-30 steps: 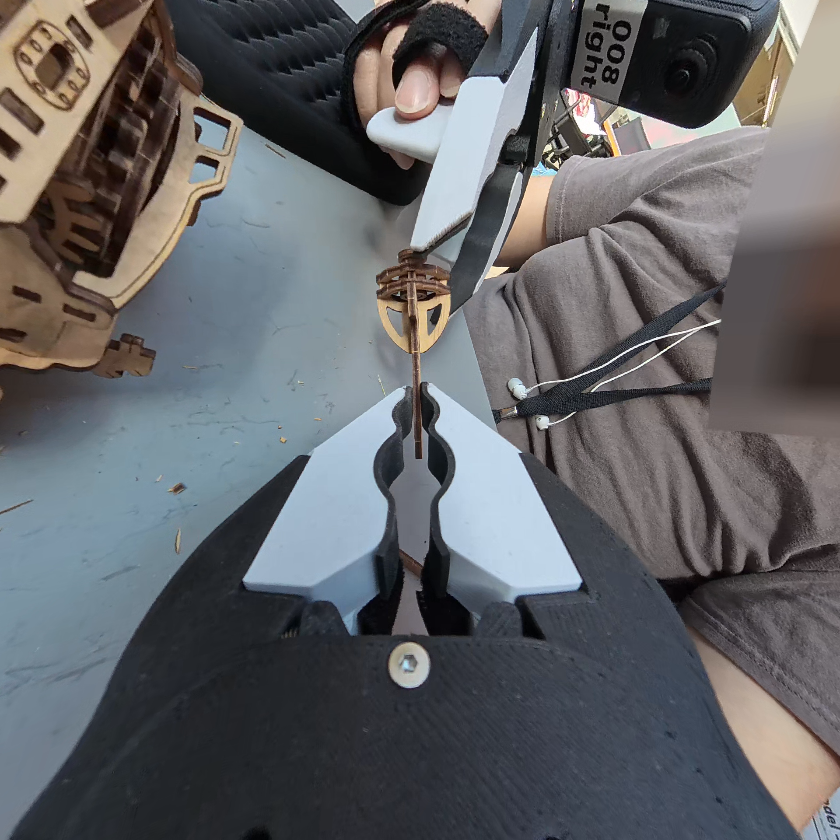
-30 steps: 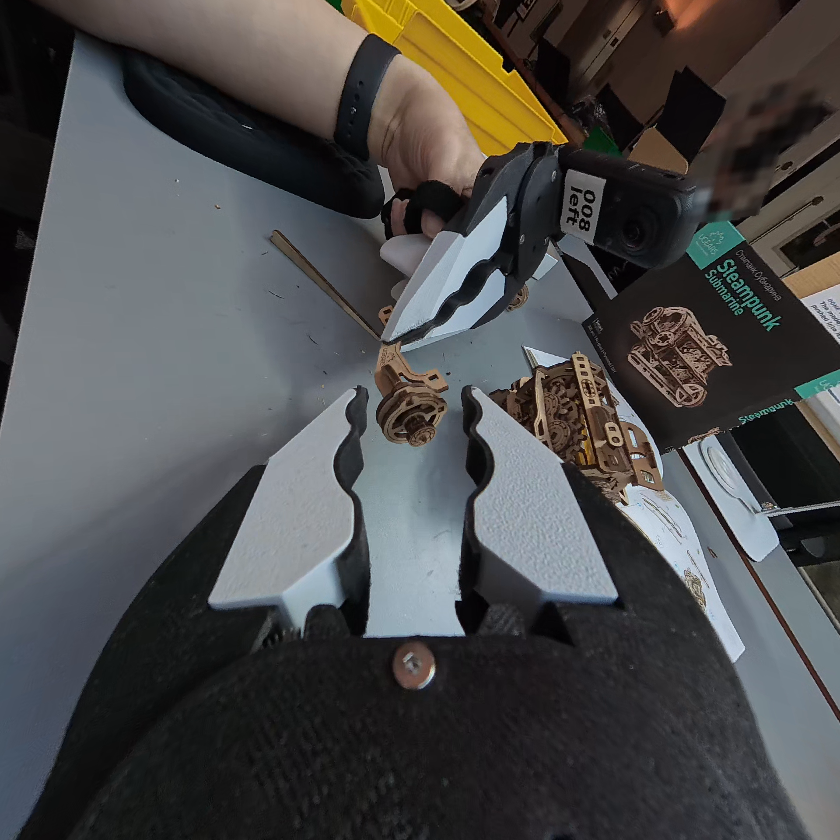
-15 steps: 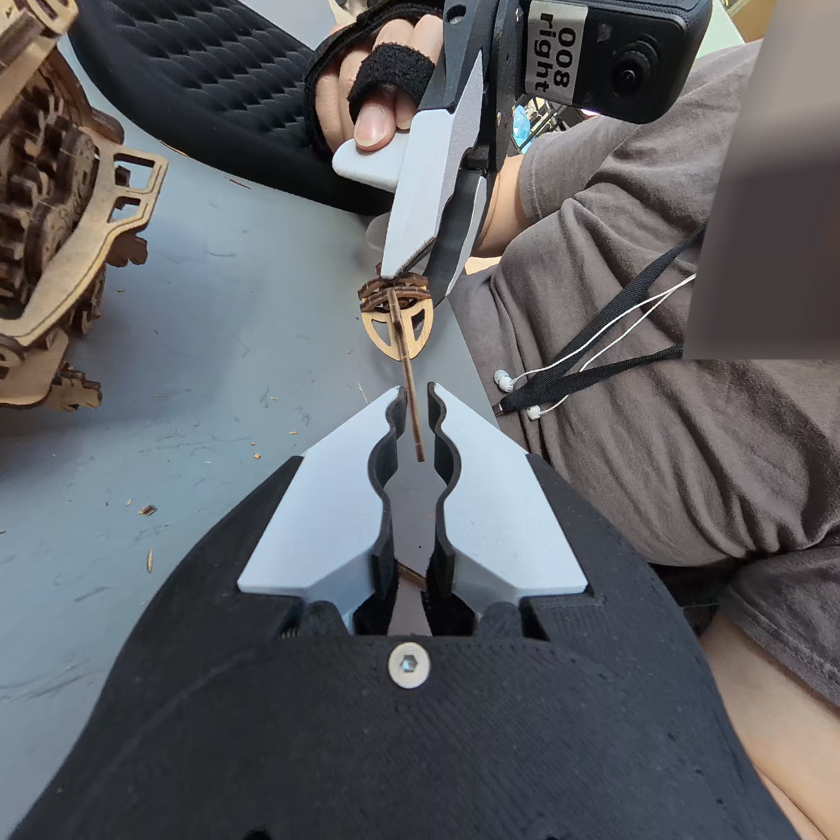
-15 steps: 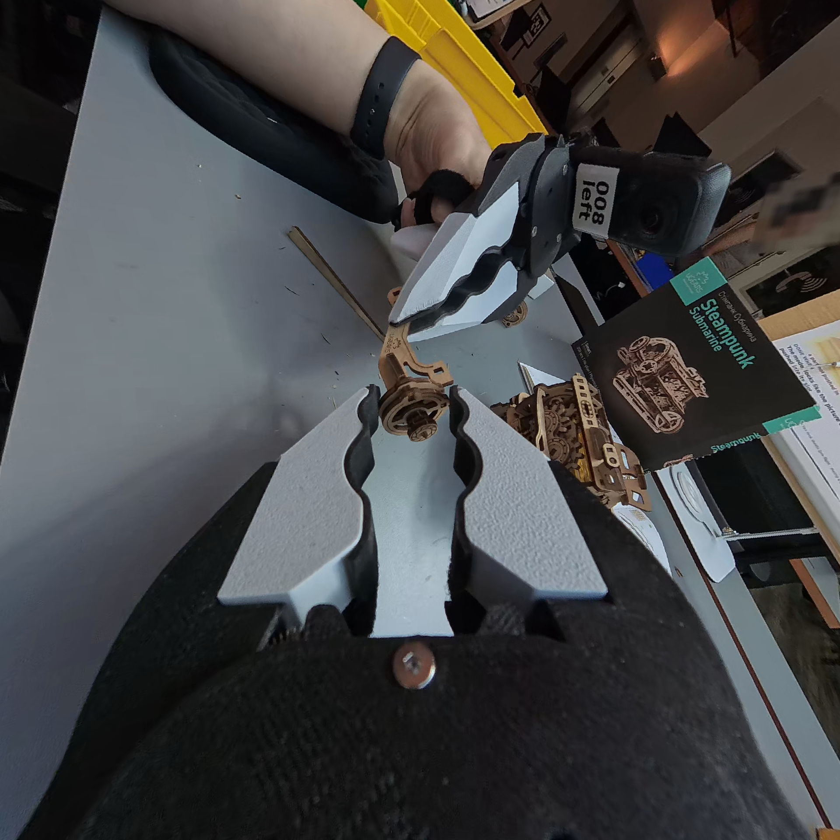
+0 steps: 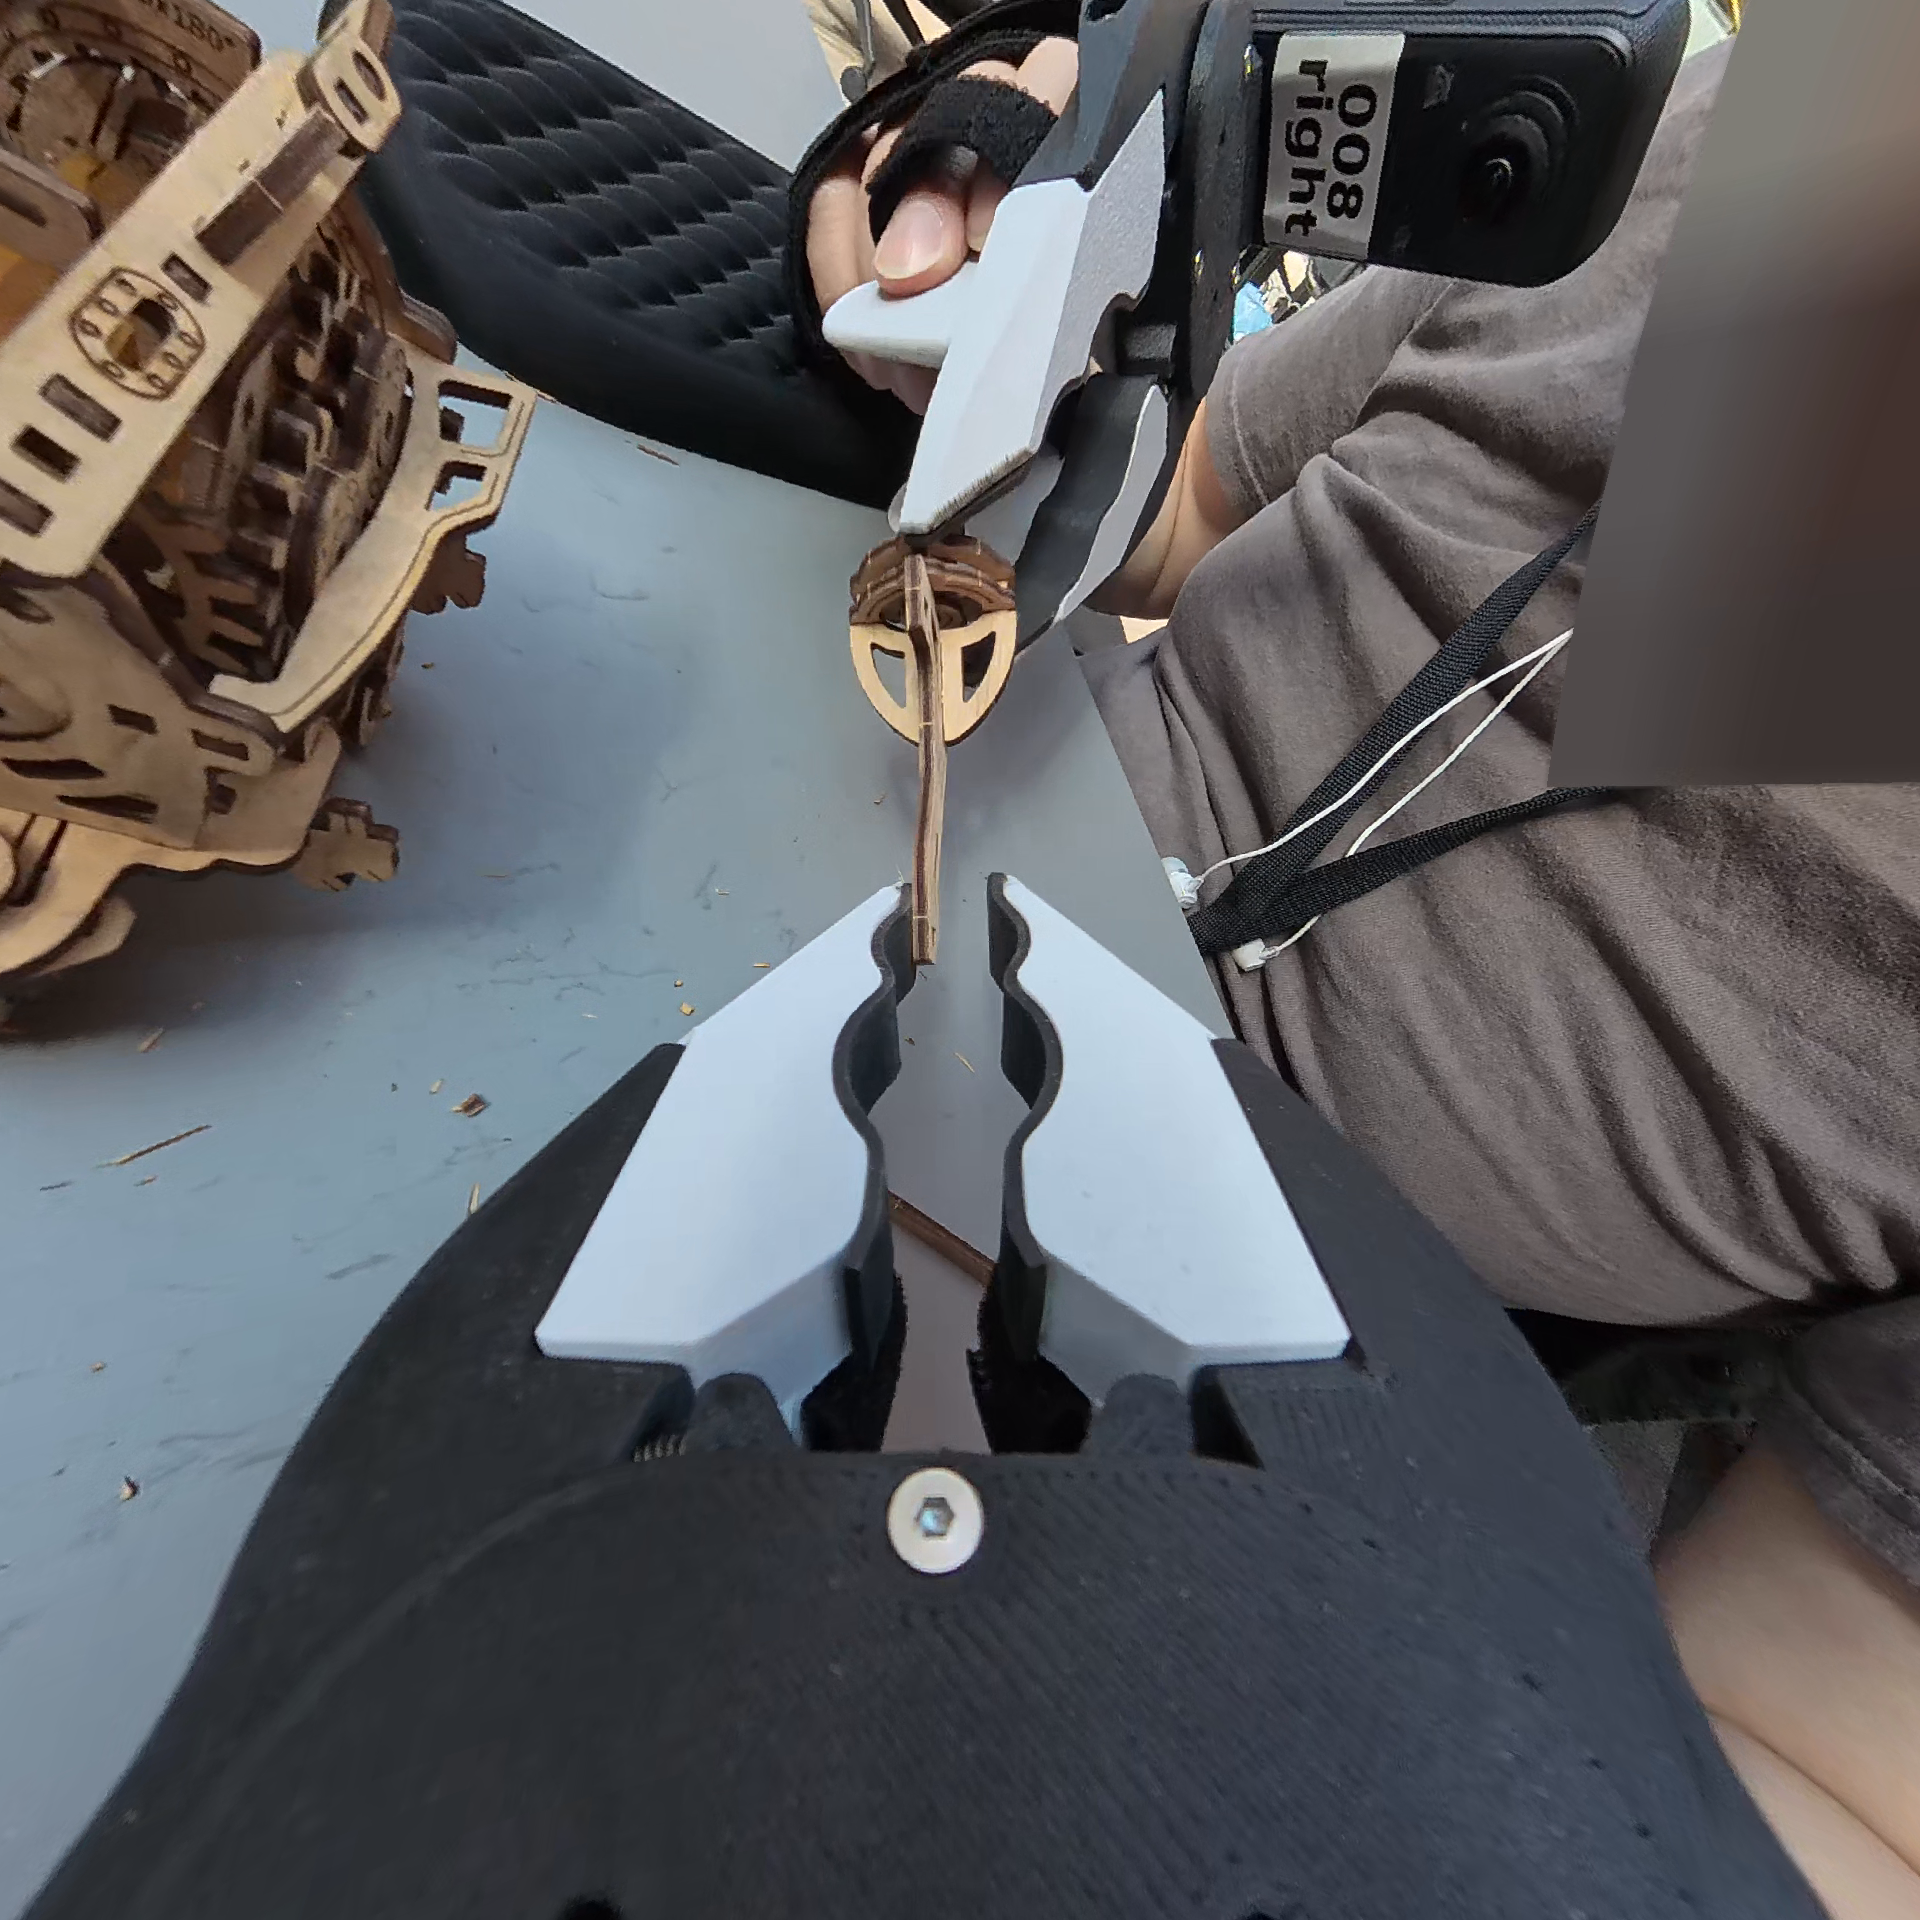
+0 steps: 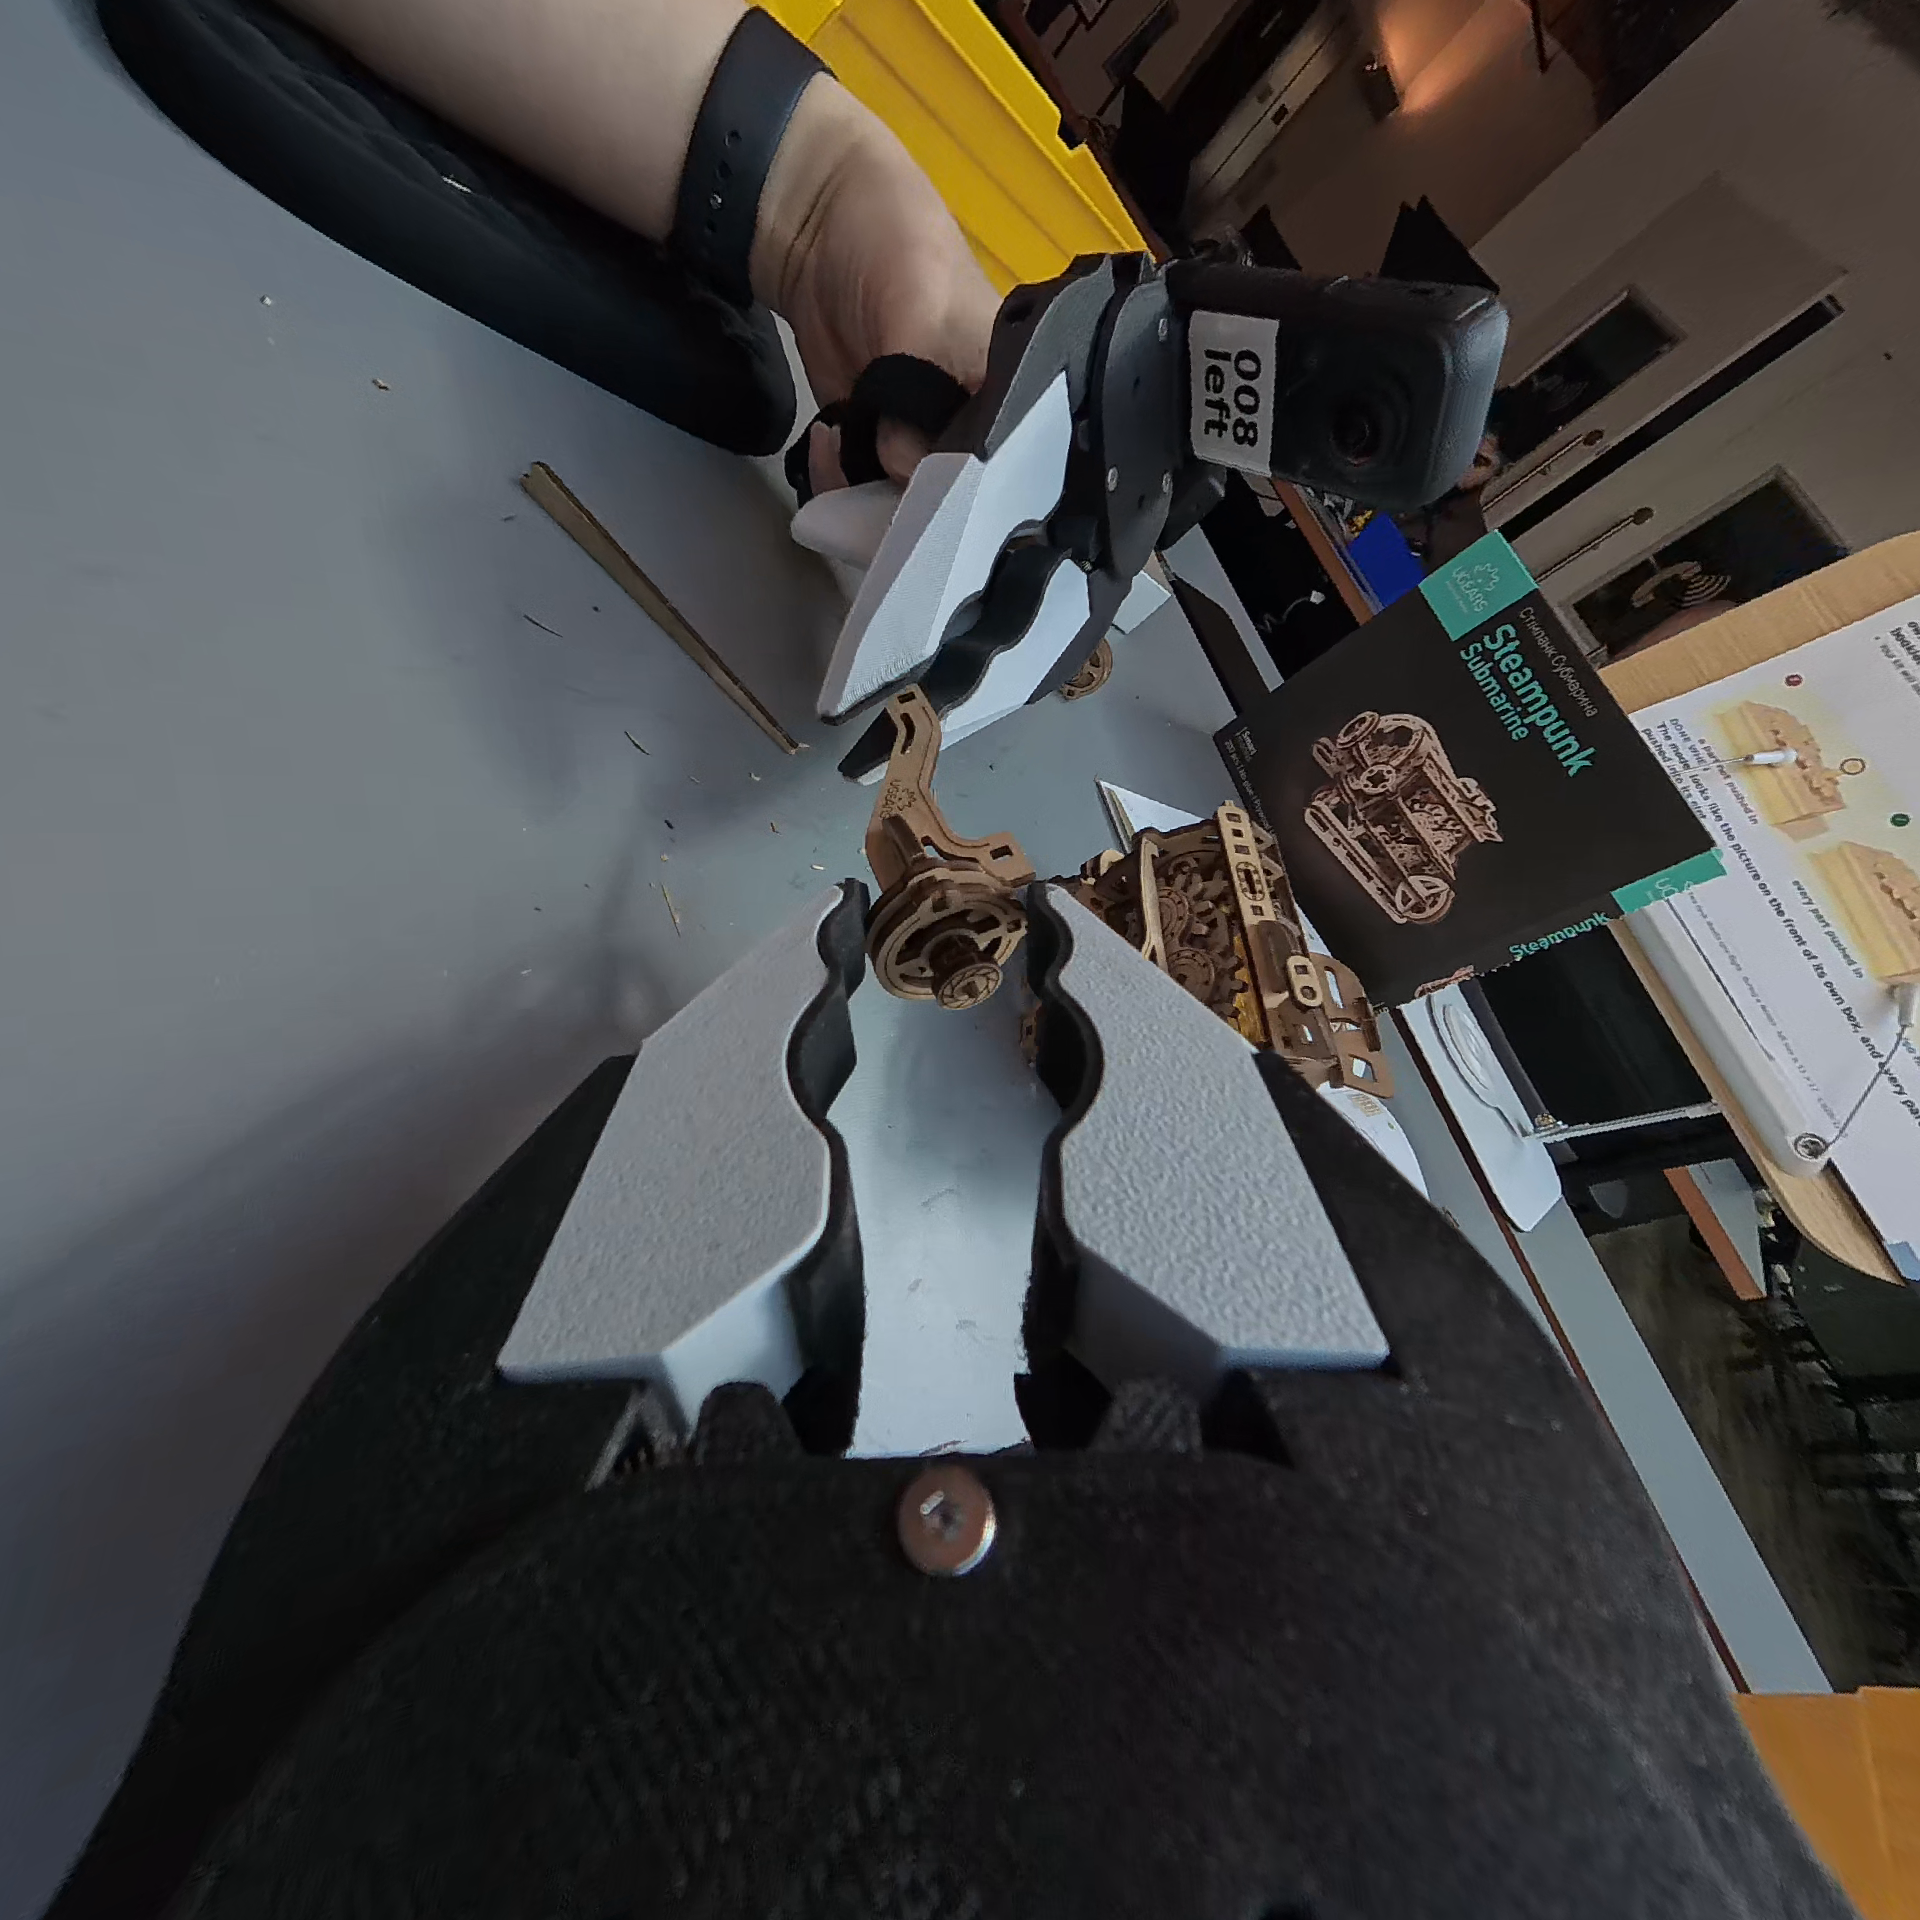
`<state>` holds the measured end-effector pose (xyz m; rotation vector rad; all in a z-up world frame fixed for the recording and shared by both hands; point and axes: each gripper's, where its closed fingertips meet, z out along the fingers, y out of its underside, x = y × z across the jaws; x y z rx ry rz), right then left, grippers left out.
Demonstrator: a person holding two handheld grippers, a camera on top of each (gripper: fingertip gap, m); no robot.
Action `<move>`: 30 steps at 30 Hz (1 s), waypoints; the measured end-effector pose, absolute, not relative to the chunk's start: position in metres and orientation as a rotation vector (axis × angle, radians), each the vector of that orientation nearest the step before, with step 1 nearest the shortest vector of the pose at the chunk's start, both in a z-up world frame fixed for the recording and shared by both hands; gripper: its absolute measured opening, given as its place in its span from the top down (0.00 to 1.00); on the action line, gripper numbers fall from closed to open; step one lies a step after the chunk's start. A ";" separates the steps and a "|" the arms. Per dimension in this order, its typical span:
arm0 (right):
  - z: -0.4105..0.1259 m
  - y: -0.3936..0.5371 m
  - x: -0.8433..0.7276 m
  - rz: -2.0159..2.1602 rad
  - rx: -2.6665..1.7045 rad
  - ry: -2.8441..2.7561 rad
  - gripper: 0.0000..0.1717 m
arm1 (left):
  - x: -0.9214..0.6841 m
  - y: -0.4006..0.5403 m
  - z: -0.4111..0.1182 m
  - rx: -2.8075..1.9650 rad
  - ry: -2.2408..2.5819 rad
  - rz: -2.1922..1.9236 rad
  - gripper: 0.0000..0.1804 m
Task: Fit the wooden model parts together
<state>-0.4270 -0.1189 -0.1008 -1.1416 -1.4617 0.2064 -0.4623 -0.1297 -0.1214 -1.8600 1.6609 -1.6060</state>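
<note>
One wooden part (image 6: pixel 940 914) between right tool's (image 6: pixel 943 925) pressing pads.

Wooden wheel-and-arm part (image 6: pixel 940 914) airborne, beside model (image 6: pixel 1216 935)

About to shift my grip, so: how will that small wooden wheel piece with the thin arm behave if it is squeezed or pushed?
The wheel piece is thin slotted plywood, so probably light and stiff. Its narrow arm looks fragile and might snap if bent sideways. The round hub could roll if laid on the table.
</note>
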 end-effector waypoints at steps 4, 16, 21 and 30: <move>-0.099 -0.119 -0.426 0.199 -1.139 -1.450 0.83 | -0.463 -0.129 -0.123 -1.882 1.648 -1.625 0.97; -0.102 -0.115 -0.424 0.144 -1.147 -1.454 0.83 | -0.459 -0.124 -0.125 -1.886 1.622 -1.604 0.98; -0.101 -0.114 -0.423 0.141 -1.149 -1.445 0.83 | -0.459 -0.120 -0.124 -1.890 1.593 -1.601 0.98; -0.102 -0.112 -0.423 0.134 -1.156 -1.444 0.83 | -0.453 -0.120 -0.120 -1.910 1.530 -1.701 1.00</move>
